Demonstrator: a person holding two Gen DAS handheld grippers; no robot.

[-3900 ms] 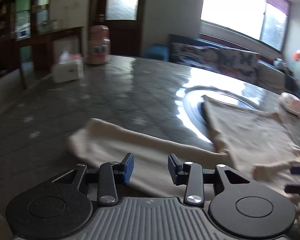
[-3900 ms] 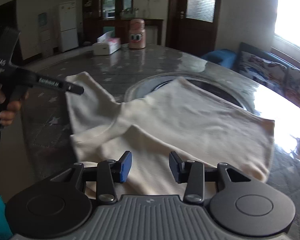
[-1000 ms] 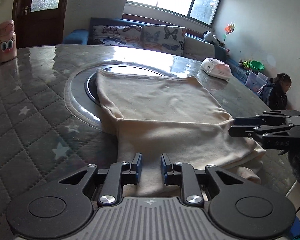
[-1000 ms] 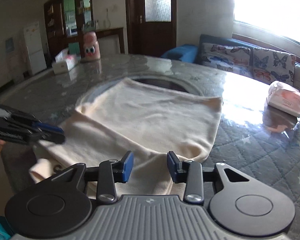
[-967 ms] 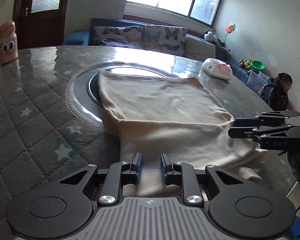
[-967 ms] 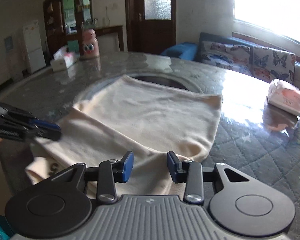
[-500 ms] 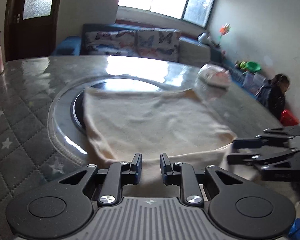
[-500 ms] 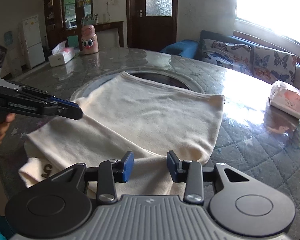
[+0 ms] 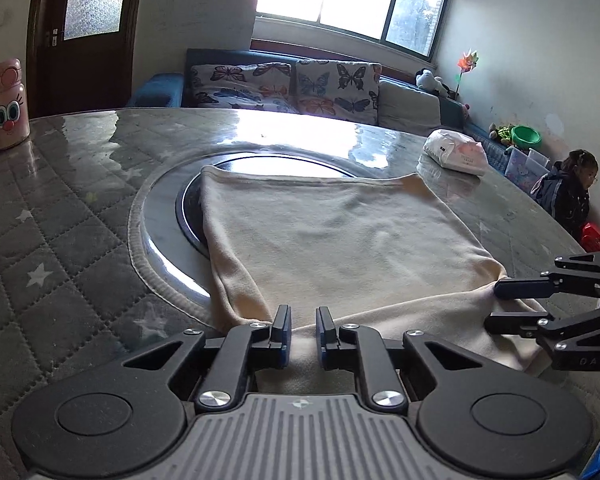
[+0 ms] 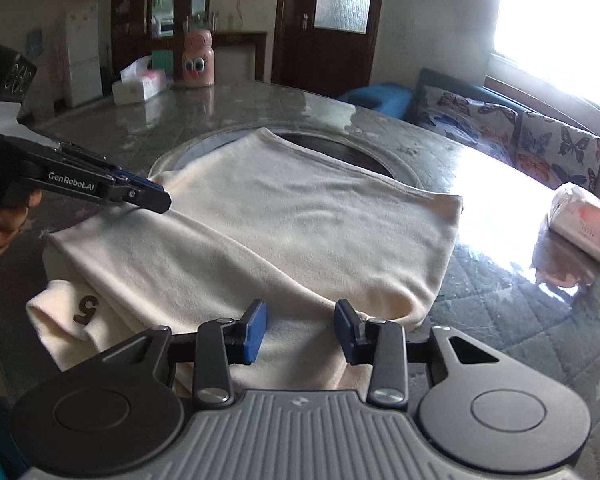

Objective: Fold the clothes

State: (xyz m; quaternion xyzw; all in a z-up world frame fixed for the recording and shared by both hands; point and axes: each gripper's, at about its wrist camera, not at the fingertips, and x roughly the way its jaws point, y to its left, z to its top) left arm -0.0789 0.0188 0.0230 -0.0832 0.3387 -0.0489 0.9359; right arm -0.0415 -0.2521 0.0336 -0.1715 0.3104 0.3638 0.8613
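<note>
A cream garment [image 9: 332,240] lies flat on the round grey table [image 9: 60,240], partly over the glass turntable [image 9: 168,216]. Its near part is folded over, and a sleeve end with a brown "5" [image 10: 85,307] sticks out at the near left in the right wrist view. My left gripper [image 9: 302,330] is nearly shut, its pads pinching the fold at the garment's near left edge; it also shows in the right wrist view [image 10: 152,194]. My right gripper [image 10: 300,330] is open over the near right corner of the garment [image 10: 300,232]; it also shows in the left wrist view [image 9: 508,304].
A pink cartoon bottle [image 9: 6,106] and a tissue box [image 10: 138,86] stand at the table's far side. A pink-white tissue pack [image 9: 456,152] lies on the right. A butterfly-print sofa [image 9: 284,88] stands behind. A child [image 9: 572,196] sits by the right wall.
My left gripper has lifted the near fold and carried it forward over the garment, so the folded part now covers less. The right gripper has stayed open near the right corner.
</note>
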